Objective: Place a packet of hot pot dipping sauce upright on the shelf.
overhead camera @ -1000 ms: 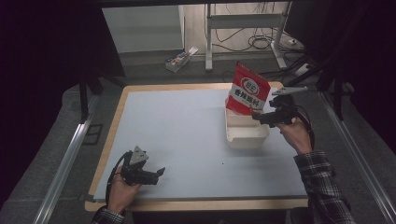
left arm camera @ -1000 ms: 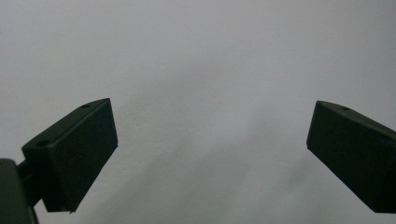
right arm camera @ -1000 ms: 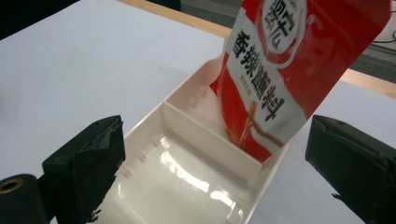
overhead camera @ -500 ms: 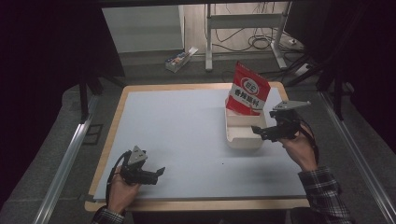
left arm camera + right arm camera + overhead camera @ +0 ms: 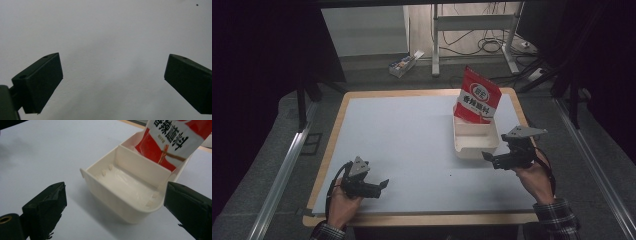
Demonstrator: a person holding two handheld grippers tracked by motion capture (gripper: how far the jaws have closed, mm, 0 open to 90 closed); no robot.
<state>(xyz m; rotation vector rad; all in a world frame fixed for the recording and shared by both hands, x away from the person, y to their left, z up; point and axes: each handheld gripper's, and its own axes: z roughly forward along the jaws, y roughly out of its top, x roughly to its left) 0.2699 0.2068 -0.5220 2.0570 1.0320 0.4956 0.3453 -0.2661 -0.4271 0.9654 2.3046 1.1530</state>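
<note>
Both my grippers' jaws gape wide, empty; nudging the white bin point(image 5: 130, 192) could topple the leaning red packet point(image 5: 477, 100).

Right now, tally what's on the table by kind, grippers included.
Red and white printed snack pouch: 1, standing in the far compartment of the container
Cream plastic two-compartment container: 1, near compartment empty
Hand-held black grippers: 2, left gripper and right gripper, both with jaws open and holding nothing
Total: 4
</note>
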